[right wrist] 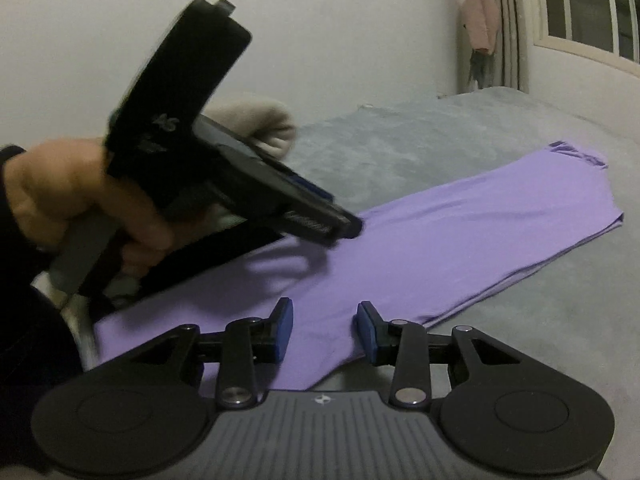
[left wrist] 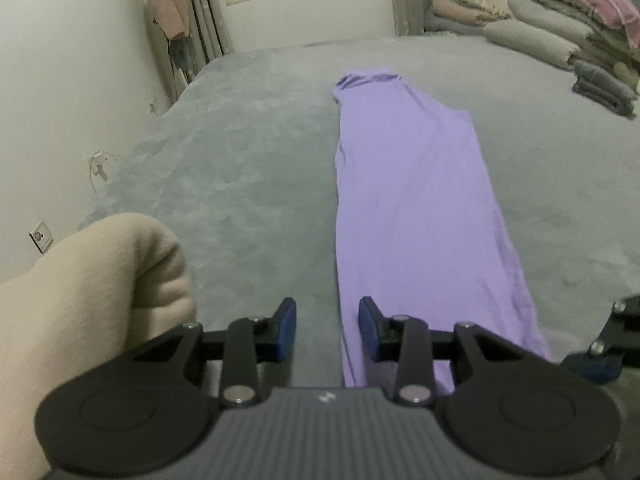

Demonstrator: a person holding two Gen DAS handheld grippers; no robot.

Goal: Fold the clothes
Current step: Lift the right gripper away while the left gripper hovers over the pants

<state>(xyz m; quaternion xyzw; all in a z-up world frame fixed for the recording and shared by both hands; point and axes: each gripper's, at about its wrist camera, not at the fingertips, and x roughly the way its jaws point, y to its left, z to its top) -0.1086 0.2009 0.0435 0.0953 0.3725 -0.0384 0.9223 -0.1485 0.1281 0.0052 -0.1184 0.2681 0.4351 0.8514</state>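
A purple garment (left wrist: 416, 200) lies flat on the grey bed (left wrist: 248, 168), folded lengthwise into a long narrow strip with its collar at the far end. My left gripper (left wrist: 327, 330) is open above the strip's near left edge, nothing between its fingers. In the right wrist view the same purple garment (right wrist: 440, 240) runs from near left to far right. My right gripper (right wrist: 323, 330) is open over its near end, empty. The left gripper (right wrist: 320, 220), held by a hand (right wrist: 80, 196), hovers above the cloth there.
A beige fleece bundle (left wrist: 88, 300) sits at the near left of the bed. Stacked pillows and folded blankets (left wrist: 568, 28) fill the far right corner. A white wall (left wrist: 60, 80) with a socket runs along the left; curtains and a window stand at the back.
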